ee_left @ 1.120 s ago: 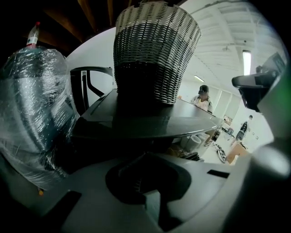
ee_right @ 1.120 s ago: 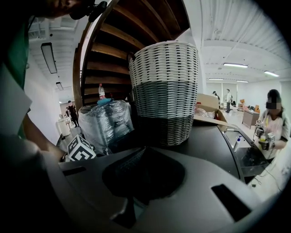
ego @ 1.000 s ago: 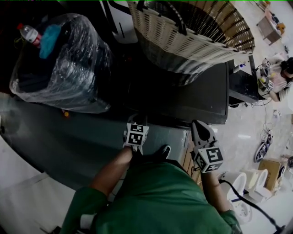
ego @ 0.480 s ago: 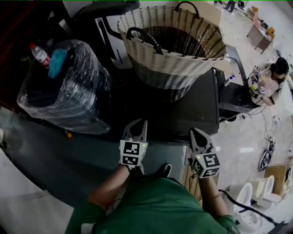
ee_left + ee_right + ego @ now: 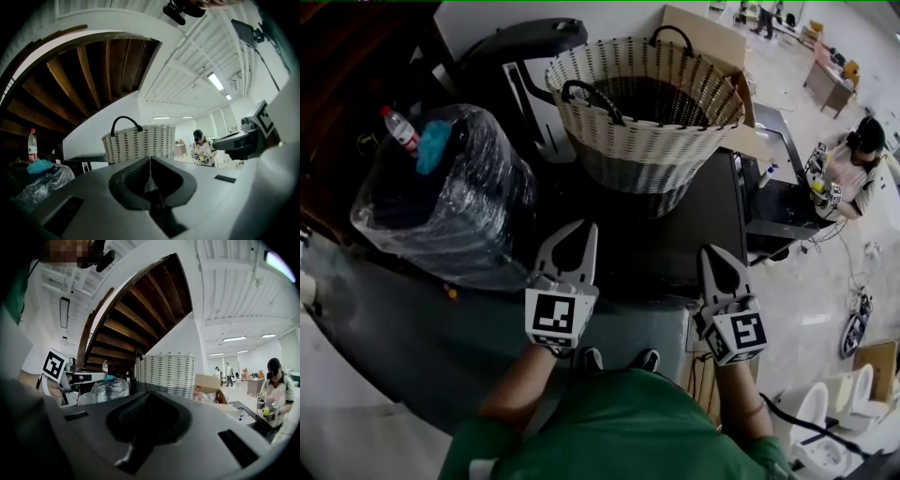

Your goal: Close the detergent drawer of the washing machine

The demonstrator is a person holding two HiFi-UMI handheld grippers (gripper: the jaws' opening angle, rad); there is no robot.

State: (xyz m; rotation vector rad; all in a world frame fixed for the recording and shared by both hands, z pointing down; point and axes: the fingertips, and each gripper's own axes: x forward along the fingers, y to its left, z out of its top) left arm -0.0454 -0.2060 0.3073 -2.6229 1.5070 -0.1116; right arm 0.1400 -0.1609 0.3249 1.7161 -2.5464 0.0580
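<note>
We hold the left hand-held gripper and the right hand-held gripper out ahead of us, side by side and apart. Each has its jaws pressed together on nothing (marker cubes facing up), and our forearms are bare below the green sleeves.

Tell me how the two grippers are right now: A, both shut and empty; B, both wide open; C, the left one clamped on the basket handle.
A: the left gripper and the right gripper each show jaws pressed together with nothing between them.
</note>
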